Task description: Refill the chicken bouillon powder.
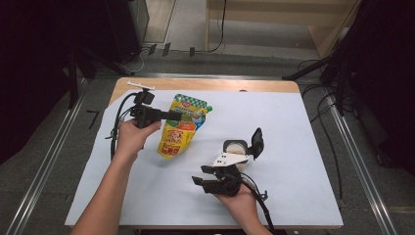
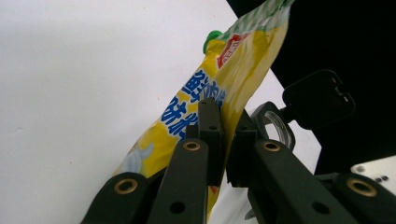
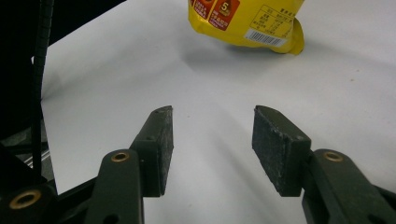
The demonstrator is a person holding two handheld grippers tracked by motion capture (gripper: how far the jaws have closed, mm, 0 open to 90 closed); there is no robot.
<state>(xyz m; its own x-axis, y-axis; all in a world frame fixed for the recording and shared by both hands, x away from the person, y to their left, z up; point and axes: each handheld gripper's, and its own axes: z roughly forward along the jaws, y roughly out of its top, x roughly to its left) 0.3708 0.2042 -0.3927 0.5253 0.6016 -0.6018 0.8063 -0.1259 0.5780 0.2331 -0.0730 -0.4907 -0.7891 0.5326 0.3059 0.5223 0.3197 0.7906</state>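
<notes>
- My left gripper (image 1: 182, 115) is clamped on the yellow pouch (image 1: 180, 128), left of centre in the high view, its bottom on the white sheet (image 1: 284, 127)
- My right gripper (image 3: 212, 140) gapes, nothing between, low centre beside the open jar (image 1: 236, 148)

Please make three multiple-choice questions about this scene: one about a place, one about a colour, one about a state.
1. Where is the jar with the open black flip lid?
A. to the right of the yellow pouch, near the right gripper
B. at the far left table edge
C. on top of the pouch

2. What colour is the pouch's small cap?
A. red
B. green
C. black

3. How are the right gripper's jaws?
A. shut on the jar
B. shut on the pouch
C. open, with nothing between

Answers:
1 A: the high view shows the jar beside the right gripper.
2 B: the cap on the yellow pouch is green.
3 C: only white table cover shows between the pads; the left gripper pinches the pouch.
</notes>
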